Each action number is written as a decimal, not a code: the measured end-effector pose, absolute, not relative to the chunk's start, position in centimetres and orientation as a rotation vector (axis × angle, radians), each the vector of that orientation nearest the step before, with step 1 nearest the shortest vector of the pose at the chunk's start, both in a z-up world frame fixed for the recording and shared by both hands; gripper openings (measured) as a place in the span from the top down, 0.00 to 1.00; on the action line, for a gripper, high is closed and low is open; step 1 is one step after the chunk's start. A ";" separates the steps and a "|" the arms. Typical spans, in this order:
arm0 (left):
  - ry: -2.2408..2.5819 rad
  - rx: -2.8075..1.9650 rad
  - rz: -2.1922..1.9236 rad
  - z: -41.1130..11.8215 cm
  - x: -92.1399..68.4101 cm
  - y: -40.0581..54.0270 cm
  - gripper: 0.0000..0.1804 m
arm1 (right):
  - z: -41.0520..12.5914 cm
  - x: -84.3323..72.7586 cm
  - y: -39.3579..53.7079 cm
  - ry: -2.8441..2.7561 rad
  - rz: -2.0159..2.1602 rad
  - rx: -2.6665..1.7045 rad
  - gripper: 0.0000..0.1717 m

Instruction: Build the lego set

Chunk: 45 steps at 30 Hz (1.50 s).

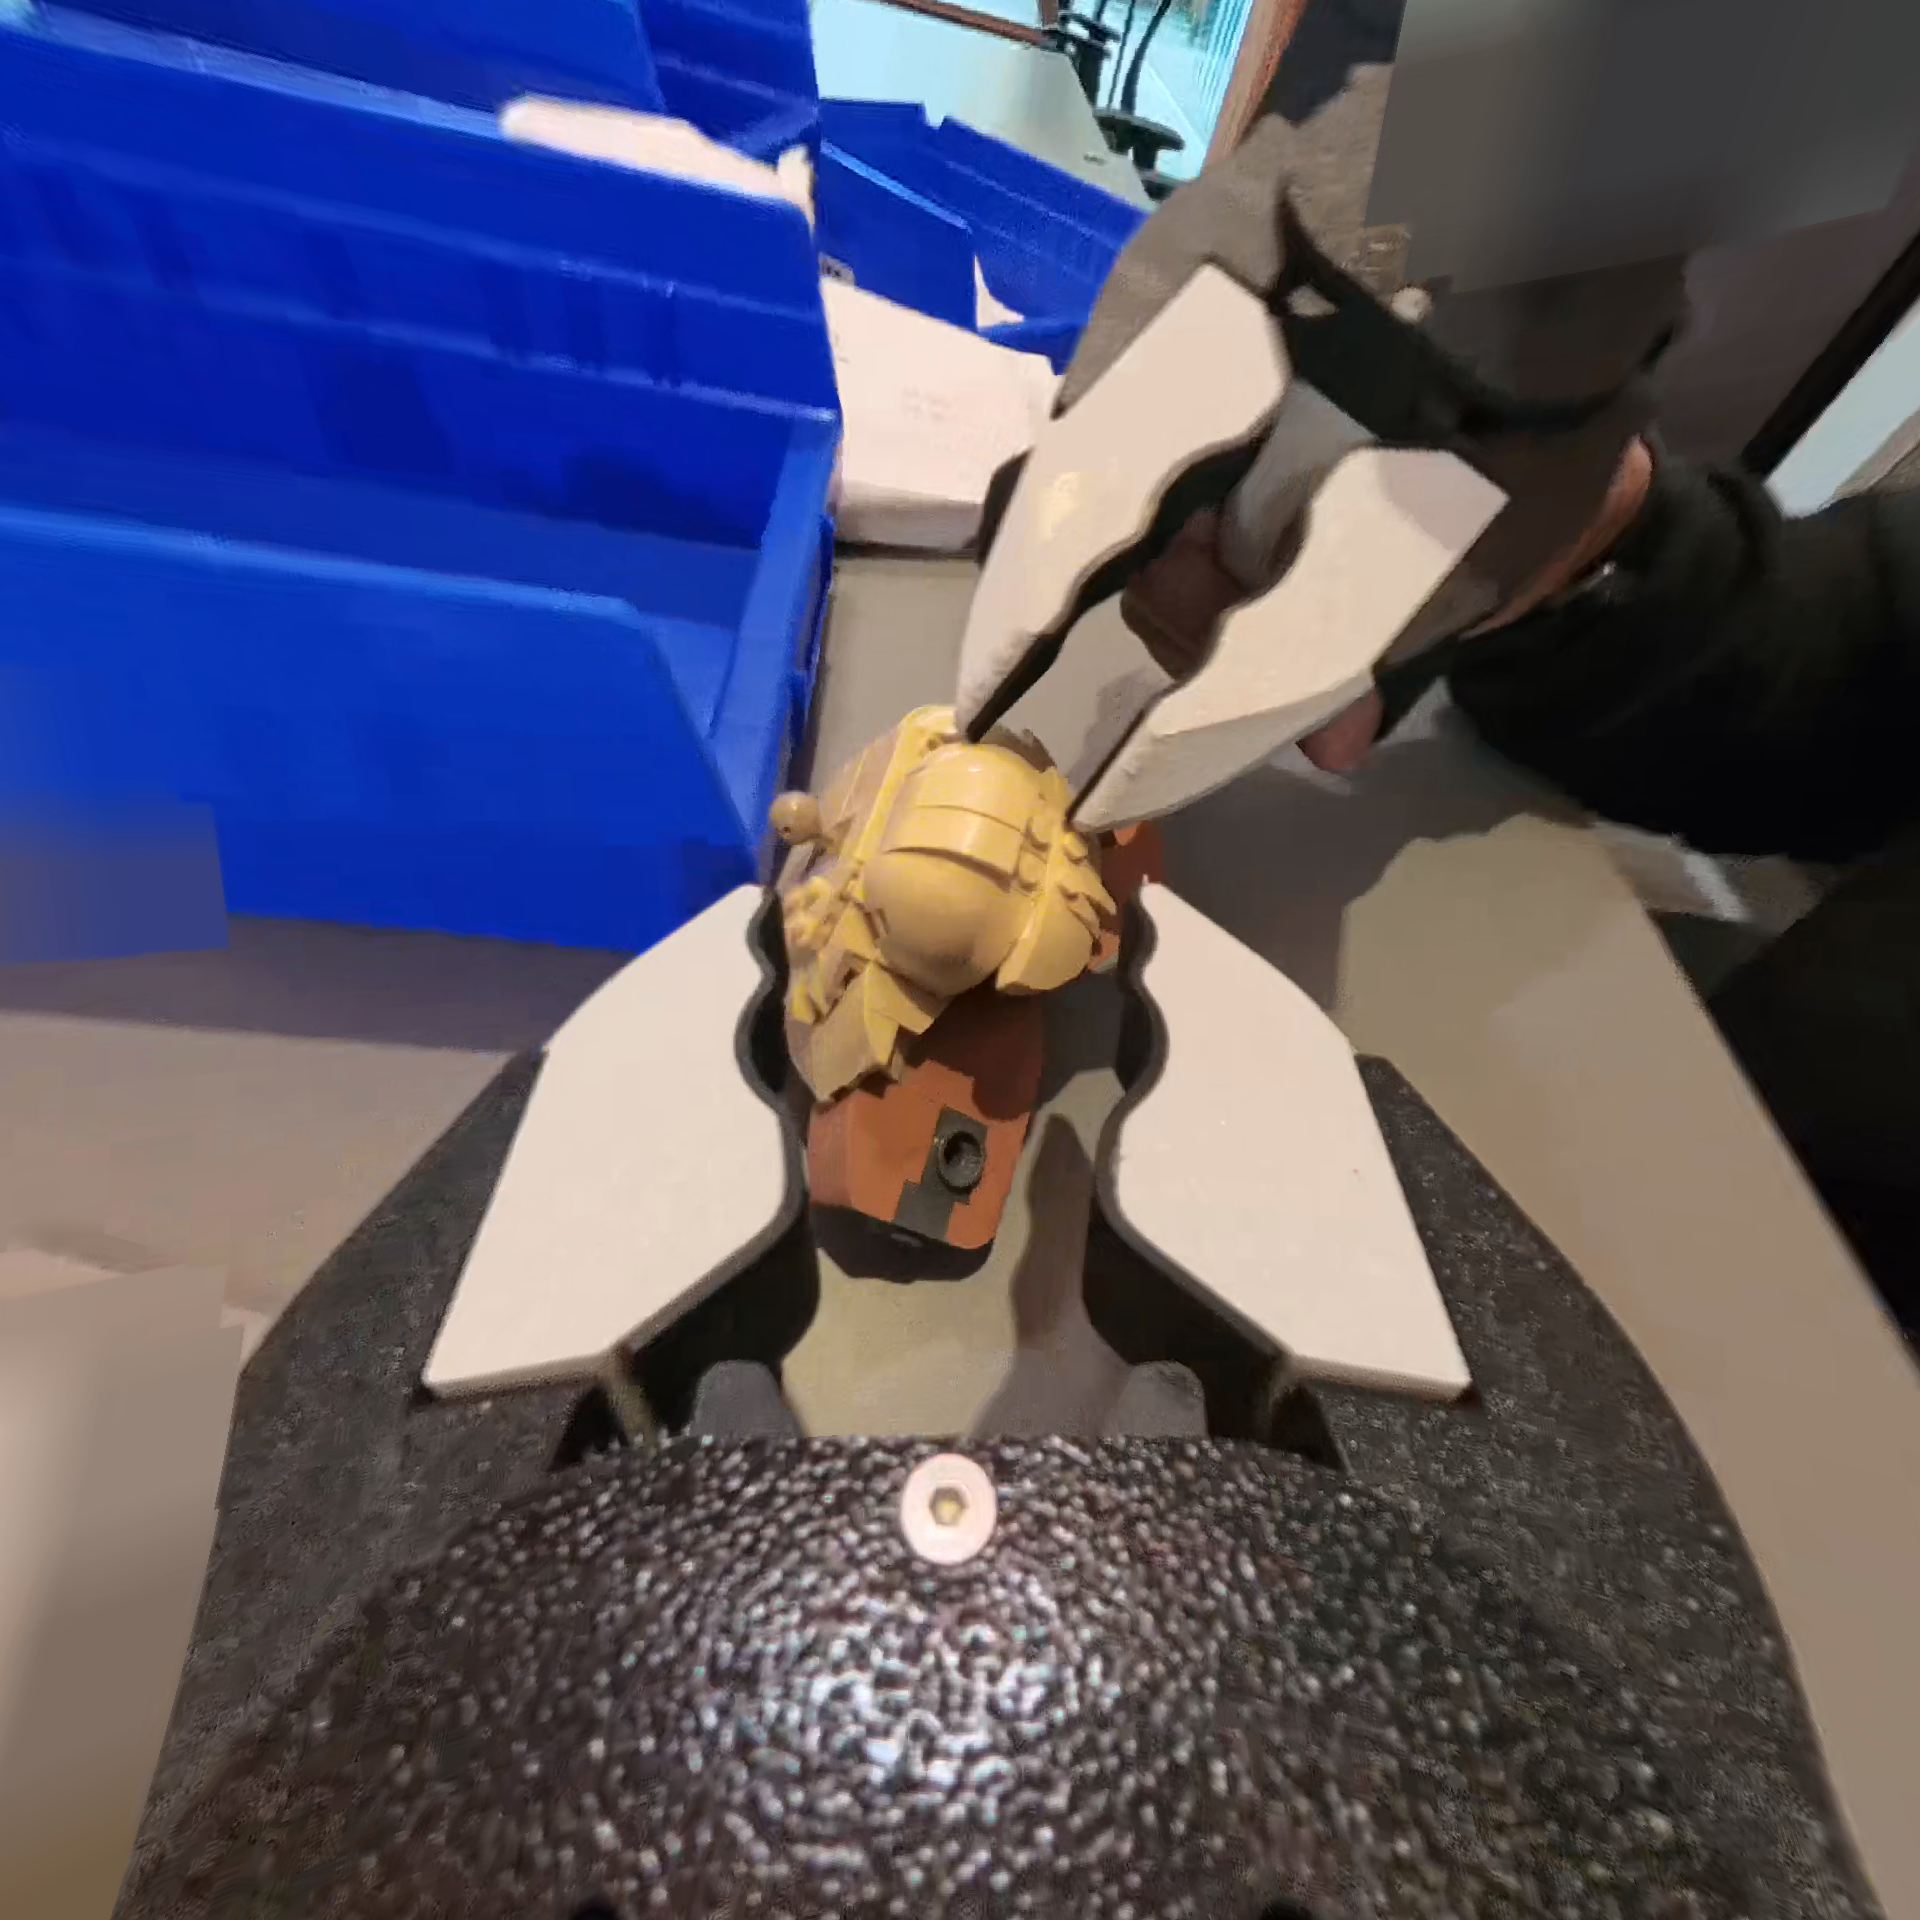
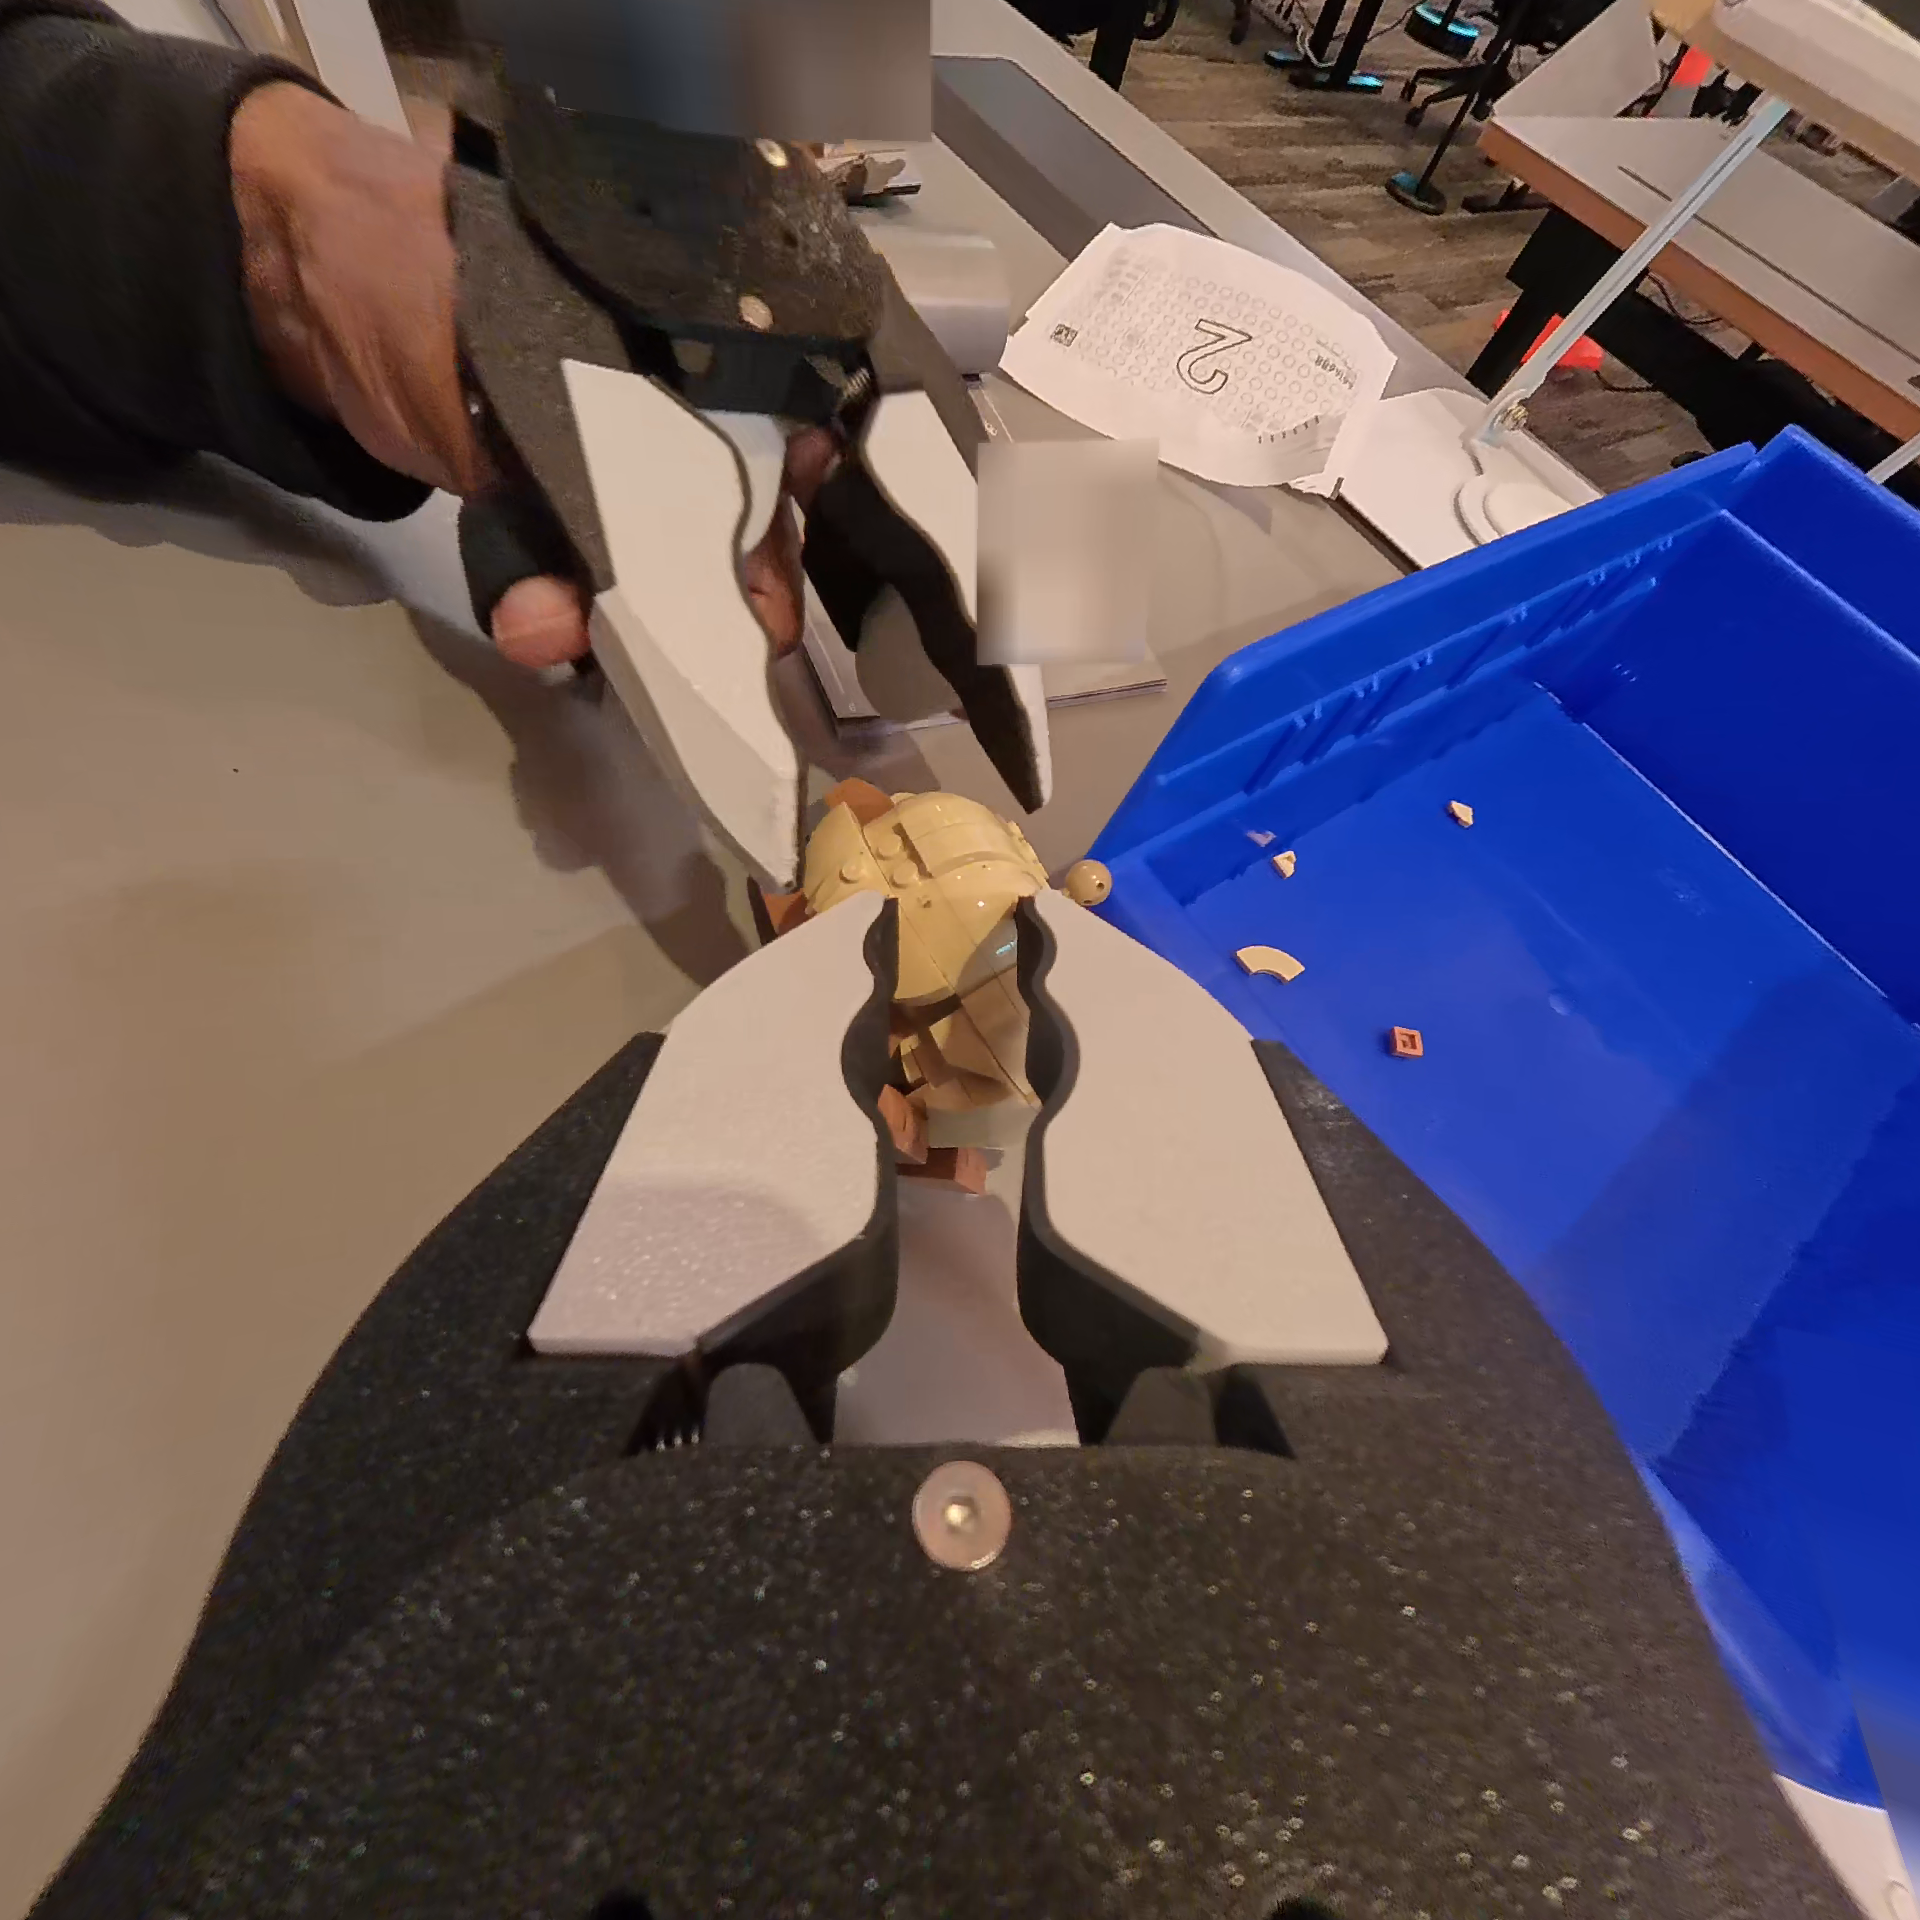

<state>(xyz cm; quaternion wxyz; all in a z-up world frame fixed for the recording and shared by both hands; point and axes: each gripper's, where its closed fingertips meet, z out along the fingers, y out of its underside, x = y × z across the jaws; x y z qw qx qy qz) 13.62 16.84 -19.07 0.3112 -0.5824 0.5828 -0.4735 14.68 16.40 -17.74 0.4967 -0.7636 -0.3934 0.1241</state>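
Right claw: the right claw (image 2: 956, 914) is clamped on a tan and brown brick model (image 2: 940, 883), both pads pressed against its domed tan top.
Left claw: the left claw (image 1: 945, 914) is spread wide around the same model; a gap is seen at its right pad, and contact at the left pad cannot be told.
Brick model: the model (image 1: 935, 894) is held just above the grey tabletop (image 2: 260, 831), tan dome uppermost, brown block (image 1: 914, 1153) below; a small tan ball (image 2: 1088, 881) projects from its side.
Blue bin: a blue bin (image 2: 1558, 935) is placed just beside the model, with a few loose tan and brown pieces (image 2: 1270, 962) lying inside.
Further out: a printed white sheet (image 2: 1195, 353) is seen on the tabletop beyond the bin.
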 end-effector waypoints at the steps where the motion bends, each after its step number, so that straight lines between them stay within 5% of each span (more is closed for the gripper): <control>1: 1.532 -1.601 -1.291 -19.4 13.6 16.9 0.65 | -17.7 14.7 16.4 -0.952 0.301 -1.848 0.88; 13: 1.587 -1.924 -1.570 -21.3 14.5 17.0 0.55 | -17.8 14.7 16.4 -0.947 0.319 -1.835 0.88; 34: 1.715 -1.907 -1.582 -21.9 15.0 16.2 0.55 | -17.7 14.9 16.0 -0.900 0.398 -1.833 0.86; 45: 1.710 -1.901 -1.565 -21.9 15.0 16.2 0.55 | -19.4 16.8 15.7 -0.705 0.683 -2.032 0.65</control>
